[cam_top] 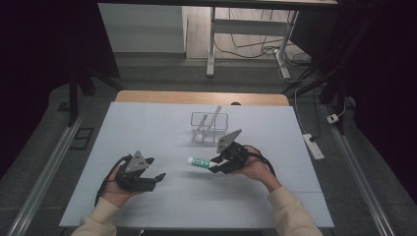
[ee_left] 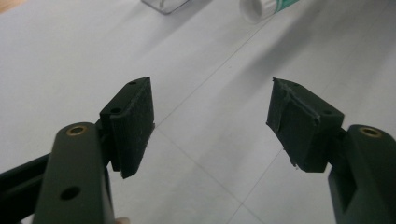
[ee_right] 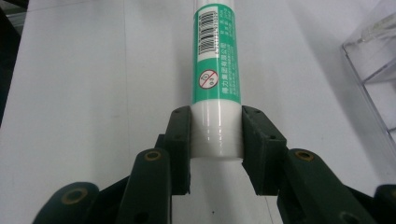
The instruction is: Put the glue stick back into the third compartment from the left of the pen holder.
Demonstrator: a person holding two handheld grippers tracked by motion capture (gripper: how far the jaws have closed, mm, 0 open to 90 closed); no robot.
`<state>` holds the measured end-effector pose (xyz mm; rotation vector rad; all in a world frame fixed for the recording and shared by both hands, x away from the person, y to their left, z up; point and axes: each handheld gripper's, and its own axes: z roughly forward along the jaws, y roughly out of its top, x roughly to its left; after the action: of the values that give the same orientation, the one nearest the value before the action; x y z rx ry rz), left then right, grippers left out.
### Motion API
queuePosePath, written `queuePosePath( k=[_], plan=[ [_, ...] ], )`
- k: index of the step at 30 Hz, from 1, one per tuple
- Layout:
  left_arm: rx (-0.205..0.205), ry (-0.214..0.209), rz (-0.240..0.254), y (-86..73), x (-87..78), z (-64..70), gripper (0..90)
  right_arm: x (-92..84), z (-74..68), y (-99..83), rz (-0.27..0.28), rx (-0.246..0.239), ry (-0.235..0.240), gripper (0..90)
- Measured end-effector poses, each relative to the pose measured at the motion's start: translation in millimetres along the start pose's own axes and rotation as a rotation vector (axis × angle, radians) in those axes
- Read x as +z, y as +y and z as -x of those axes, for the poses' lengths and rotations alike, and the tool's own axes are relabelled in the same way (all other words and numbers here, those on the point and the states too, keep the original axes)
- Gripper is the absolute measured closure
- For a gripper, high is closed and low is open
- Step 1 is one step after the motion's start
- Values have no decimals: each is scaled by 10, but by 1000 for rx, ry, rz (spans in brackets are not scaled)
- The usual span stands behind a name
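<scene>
Right gripper [ee_right: 217, 140] pinching a green-and-white tube [ee_right: 215, 70] by one white end, at the centre of the frame in the right gripper view. Mid-frame in the high view, held level just off the white table [cam_top: 147, 123], below the clear box [cam_top: 209, 127]. Probably light, smooth and slippery, maybe soft in the middle; better gripped at the stiff end. Left gripper [ee_left: 212, 123] spread wide, holding nothing, lower left in the high view.

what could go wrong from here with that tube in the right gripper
The right gripper pinches the green-and-white plastic tube only at its white end, so the long free length could swing or slip out. The clear plastic box sits close behind; a swing might knock it.
</scene>
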<state>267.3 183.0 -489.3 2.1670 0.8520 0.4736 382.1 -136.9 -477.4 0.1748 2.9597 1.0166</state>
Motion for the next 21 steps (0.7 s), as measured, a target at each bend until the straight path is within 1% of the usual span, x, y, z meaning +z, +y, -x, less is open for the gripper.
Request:
queuePosePath(
  k=[3, 7, 13, 16, 21],
  plan=[
    [23, -2, 6, 61, 21, 45, 304, -3, -6, -14, 2, 11, -2, 644],
    [55, -17, 13, 149, 60, 107, 291, -12, 2, -28, 6, 23, 2, 643],
    [95, -22, 8, 271, 142, 174, 283, -13, -6, -20, 13, 34, 9, 644],
    [113, -27, 2, 316, 187, 205, 278, -1, -9, -15, 13, 35, 15, 643],
    [128, -28, -8, 358, 250, 241, 276, 17, -12, -8, 9, 35, 19, 644]
  ],
)
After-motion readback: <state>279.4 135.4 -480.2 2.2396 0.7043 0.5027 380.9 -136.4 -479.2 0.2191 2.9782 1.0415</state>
